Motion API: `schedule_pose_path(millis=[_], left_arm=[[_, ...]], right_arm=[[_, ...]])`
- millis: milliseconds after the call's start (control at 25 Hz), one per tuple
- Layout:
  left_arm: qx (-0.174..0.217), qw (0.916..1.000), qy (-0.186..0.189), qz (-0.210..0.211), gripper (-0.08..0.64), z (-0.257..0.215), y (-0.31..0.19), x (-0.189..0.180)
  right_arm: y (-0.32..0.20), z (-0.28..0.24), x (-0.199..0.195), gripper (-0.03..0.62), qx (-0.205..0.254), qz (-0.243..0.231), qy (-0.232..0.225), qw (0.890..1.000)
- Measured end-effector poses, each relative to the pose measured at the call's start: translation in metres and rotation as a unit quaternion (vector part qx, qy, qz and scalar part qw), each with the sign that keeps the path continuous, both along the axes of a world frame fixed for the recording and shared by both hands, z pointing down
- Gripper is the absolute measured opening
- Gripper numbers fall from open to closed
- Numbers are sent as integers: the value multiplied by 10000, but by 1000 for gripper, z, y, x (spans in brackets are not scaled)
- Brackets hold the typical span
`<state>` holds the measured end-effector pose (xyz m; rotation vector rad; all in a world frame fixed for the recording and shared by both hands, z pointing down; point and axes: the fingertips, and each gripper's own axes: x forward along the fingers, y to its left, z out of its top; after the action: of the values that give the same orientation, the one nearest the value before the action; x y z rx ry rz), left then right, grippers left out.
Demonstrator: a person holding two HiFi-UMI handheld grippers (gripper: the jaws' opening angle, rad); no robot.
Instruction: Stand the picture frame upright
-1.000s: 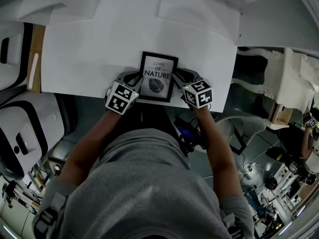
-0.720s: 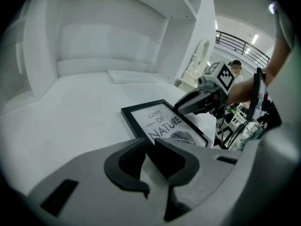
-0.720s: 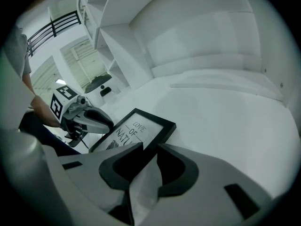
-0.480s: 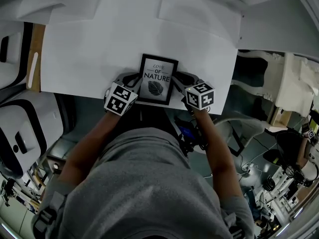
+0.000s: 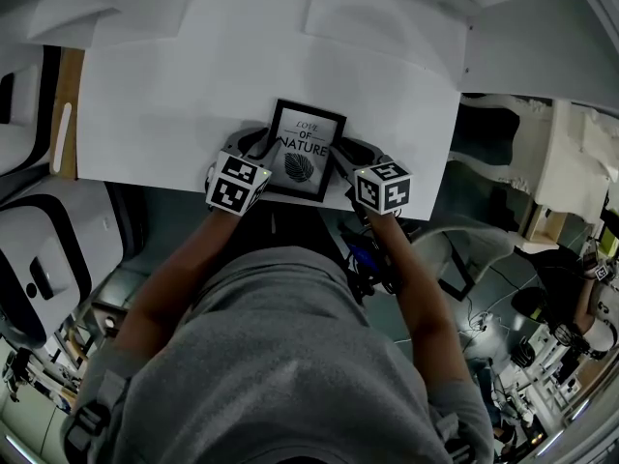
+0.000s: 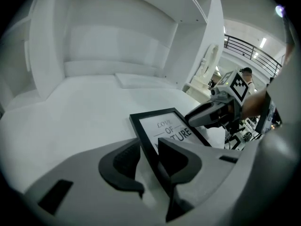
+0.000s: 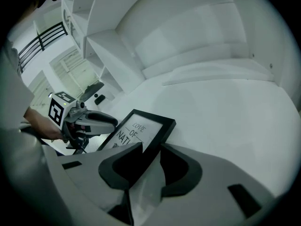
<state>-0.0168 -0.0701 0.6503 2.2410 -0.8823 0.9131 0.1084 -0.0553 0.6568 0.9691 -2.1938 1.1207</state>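
The picture frame (image 5: 306,151) lies flat near the counter's (image 5: 174,114) front edge. The left gripper (image 6: 149,145) and right gripper (image 7: 150,149) have just been opening, each loosely straddling a side rail. It looks light, stiff, probably glazed: pinch the rails

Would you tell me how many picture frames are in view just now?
1. The picture frame is on the white table, close to its near edge, with its print facing up. No other is visible.
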Motion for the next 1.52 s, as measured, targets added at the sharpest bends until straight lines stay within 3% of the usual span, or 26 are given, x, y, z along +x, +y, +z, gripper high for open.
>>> schedule_pose_path(millis=[560,800,960,1200,1520], left_arm=[[-117,9995,-118,-285,123,11,-5,3],[-308,9975,209,-606,123,13,-1,6],[-295,9975,89,-636,124,16,-1,6],[-421,9947,314,-883,100,18,-4,4],[-733,9871,671,-1255,74,16,-9,-2]], right_arm=[[9,2,-4,130,18,7,65,10000],[8,3,-2,130,26,29,83,10000],[8,3,-2,130,61,54,97,9999],[8,4,0,130,81,89,39,9999],[8,3,-1,133,30,173,-63,9998]])
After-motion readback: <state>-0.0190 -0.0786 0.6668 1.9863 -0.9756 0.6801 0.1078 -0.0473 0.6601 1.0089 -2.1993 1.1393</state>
